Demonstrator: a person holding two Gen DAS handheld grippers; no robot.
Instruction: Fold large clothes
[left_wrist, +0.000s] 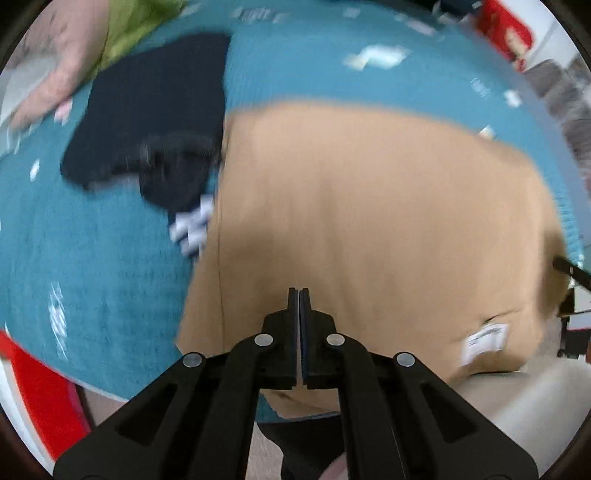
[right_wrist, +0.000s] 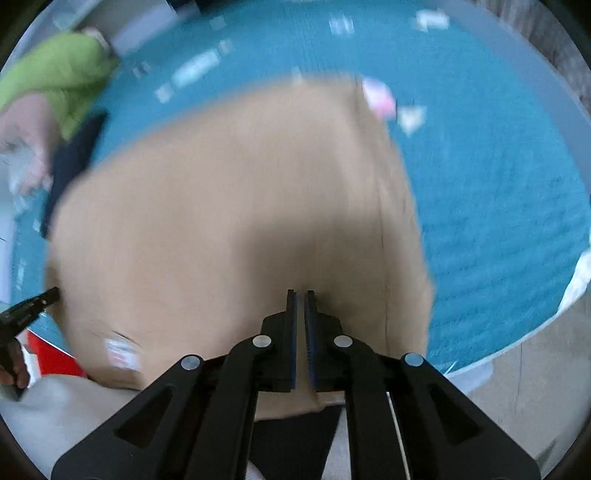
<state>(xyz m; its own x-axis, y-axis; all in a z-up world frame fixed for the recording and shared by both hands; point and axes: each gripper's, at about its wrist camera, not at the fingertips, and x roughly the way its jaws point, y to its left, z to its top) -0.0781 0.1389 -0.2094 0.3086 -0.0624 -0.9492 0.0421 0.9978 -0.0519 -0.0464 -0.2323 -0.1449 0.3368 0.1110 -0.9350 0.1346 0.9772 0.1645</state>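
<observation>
A large tan garment (left_wrist: 369, 221) lies spread on a teal table cover (left_wrist: 92, 240), its near edge lifted toward me. It also fills the right wrist view (right_wrist: 229, 229). A white label (left_wrist: 485, 341) shows near its front corner. My left gripper (left_wrist: 299, 295) is shut on the garment's near edge. My right gripper (right_wrist: 300, 295) is shut on the same edge farther right, with tan cloth showing between its pads. The left gripper's tip shows at the left of the right wrist view (right_wrist: 40, 299). Both views are motion-blurred.
A dark navy garment (left_wrist: 155, 118) with white print lies on the cover left of the tan one. A second person in a green sleeve (right_wrist: 59, 70) rests a hand (left_wrist: 55, 85) at the far left. A red object (left_wrist: 40, 398) is at the lower left.
</observation>
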